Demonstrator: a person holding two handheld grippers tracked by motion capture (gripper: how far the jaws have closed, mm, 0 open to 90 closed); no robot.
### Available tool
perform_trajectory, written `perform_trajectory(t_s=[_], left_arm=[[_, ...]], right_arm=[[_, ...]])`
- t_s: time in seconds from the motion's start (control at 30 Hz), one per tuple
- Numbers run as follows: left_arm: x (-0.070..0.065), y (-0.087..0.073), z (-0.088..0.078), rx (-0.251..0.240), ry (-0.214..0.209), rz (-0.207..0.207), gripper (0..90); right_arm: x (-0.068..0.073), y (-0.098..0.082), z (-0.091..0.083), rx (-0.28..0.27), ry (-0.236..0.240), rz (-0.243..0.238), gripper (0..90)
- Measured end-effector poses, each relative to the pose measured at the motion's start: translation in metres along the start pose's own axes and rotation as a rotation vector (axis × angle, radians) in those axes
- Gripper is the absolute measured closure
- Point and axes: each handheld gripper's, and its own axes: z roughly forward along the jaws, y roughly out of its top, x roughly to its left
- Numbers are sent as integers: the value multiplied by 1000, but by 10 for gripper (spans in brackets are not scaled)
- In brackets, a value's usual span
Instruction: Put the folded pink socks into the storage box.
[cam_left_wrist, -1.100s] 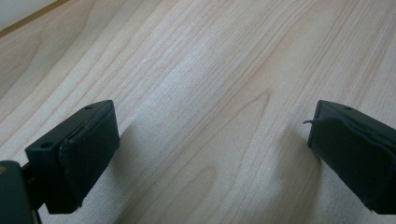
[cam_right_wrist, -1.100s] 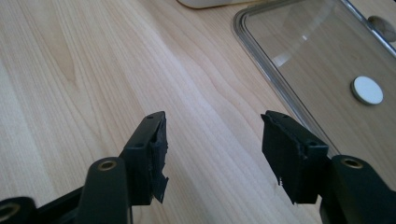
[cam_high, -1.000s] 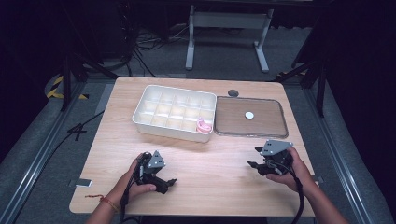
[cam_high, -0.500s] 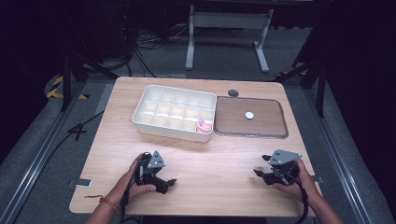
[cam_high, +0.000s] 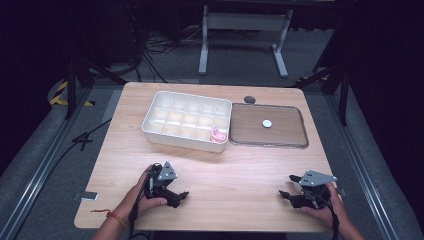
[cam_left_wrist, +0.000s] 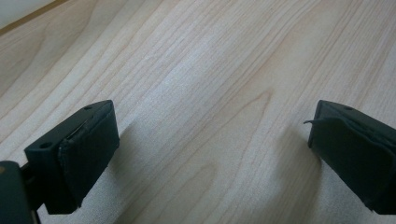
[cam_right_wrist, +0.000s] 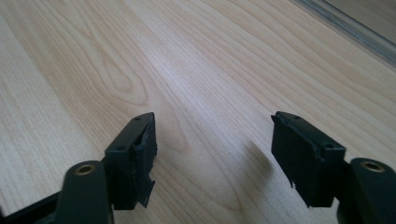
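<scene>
A white compartment box (cam_high: 186, 142) stands at the middle of the wooden table (cam_high: 240, 170), with a pink thing (cam_high: 217, 134) in its near right cell. My left gripper (cam_high: 180, 196) rests low on the near left of the table, open. Its jaws (cam_left_wrist: 210, 154) stand wide apart over bare wood. Near the front right edge is my right gripper (cam_high: 286, 186), pointing left. Its jaws have just been opening and stand open (cam_right_wrist: 212, 154), with nothing between them.
To the right of the box lies a flat brown tray (cam_high: 250, 132) with a small white disc (cam_high: 267, 123) on it. A small dark round object (cam_high: 249, 99) sits behind it. Dark floor, cables and a metal stand surround the table.
My right gripper has come down and back toward the table's front right edge, and its jaws stand wider. The left gripper has stayed where it was.
</scene>
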Motion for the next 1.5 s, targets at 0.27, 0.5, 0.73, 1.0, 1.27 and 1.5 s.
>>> perform_trajectory(t_s=[0.27,0.5,0.73,1.0,1.27,1.5], left_arm=[[0,0,0,0,0,1,20],[0,1,1,2,-4,-1,10],[1,1,1,4,-4,3,2],[1,2,2,6,-10,3,0],[1,2,2,7,-11,2,0],[2,2,2,6,-14,8,0]], right_arm=[[-6,-6,3,-22,14,92,243],[-7,-6,3,-20,20,99,240],[-7,-6,3,-20,20,98,240],[-7,-5,3,-20,19,99,237],[-7,-5,4,-17,17,101,225],[-8,-5,5,-17,22,95,216]])
